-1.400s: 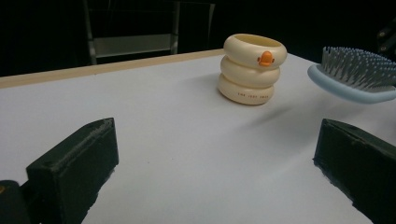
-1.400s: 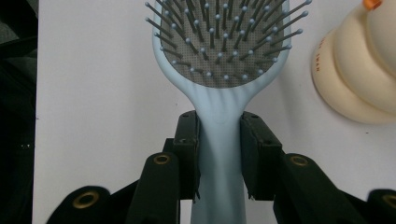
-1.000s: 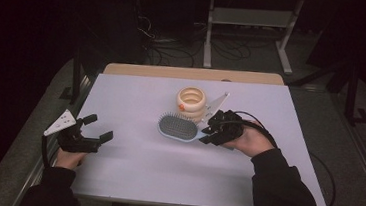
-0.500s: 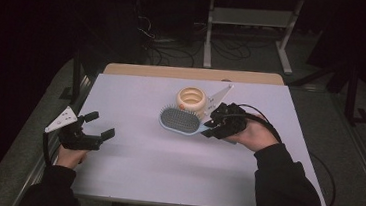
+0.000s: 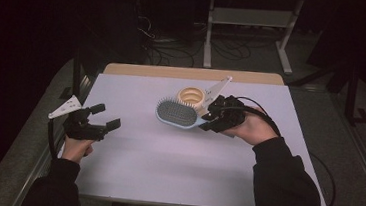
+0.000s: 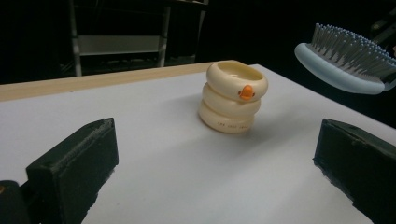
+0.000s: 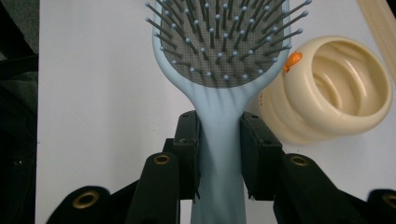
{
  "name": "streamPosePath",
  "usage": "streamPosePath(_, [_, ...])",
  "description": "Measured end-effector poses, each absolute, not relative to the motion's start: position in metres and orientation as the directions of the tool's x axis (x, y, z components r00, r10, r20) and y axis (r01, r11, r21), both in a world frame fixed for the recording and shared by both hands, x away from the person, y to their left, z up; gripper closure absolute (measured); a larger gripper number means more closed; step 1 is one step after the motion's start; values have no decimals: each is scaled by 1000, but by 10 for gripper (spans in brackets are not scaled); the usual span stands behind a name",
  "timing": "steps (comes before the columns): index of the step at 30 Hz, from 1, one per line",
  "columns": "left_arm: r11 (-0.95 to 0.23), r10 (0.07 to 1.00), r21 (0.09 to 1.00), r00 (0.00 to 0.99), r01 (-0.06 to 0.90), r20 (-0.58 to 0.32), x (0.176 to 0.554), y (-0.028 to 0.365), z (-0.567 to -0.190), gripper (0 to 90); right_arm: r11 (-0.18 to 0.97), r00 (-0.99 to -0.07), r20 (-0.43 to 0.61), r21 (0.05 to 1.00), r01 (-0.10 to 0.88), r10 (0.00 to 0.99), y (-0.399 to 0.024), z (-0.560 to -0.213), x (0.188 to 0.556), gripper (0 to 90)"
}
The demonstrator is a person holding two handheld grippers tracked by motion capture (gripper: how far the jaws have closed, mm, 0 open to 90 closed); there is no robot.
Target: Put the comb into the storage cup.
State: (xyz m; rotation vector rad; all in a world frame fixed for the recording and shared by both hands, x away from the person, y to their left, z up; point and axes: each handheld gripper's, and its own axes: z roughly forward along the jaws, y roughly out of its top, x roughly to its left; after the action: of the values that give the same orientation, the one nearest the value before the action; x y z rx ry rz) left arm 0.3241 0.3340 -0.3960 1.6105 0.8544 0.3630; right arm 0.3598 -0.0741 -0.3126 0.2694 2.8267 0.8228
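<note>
A light blue hairbrush (image 5: 176, 113) with grey bristles hangs in the air above the white table (image 5: 165, 166), bristles up. My right gripper (image 5: 208, 120) is shut on its handle (image 7: 219, 135), both pads pressing the neck. Just behind the brush stands a cream ringed cup with an orange duck beak (image 5: 190, 96), also seen as the cup (image 6: 233, 100) and cup (image 7: 327, 88). The brush head (image 6: 348, 60) floats at the upper right in the left gripper view. My left gripper (image 5: 103, 116) is open near the table's left edge, jaws wide apart and holding nothing.
A wooden strip (image 5: 193, 74) runs along the table's far edge. Beyond it stand a metal shelf frame (image 5: 250, 23) and floor cables (image 5: 161, 36) in the dark. Bare table surface (image 5: 164, 181) lies between the two hands.
My right gripper has lifted the hairbrush off the table and carried it slightly left and up. The left gripper has barely moved.
</note>
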Motion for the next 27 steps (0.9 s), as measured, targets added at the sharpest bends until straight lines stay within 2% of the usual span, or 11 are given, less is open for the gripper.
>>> streamPosePath(8, [-7,672,951,706,309,-224,328,311,-387,0,828,-963,-147,550,109,224,-69,-299,361,684])
streamPosePath(27, [-1,605,934,744,358,-285,344,272,-360,0,817,-958,-180,571,82,223,-60,-283,364,684])
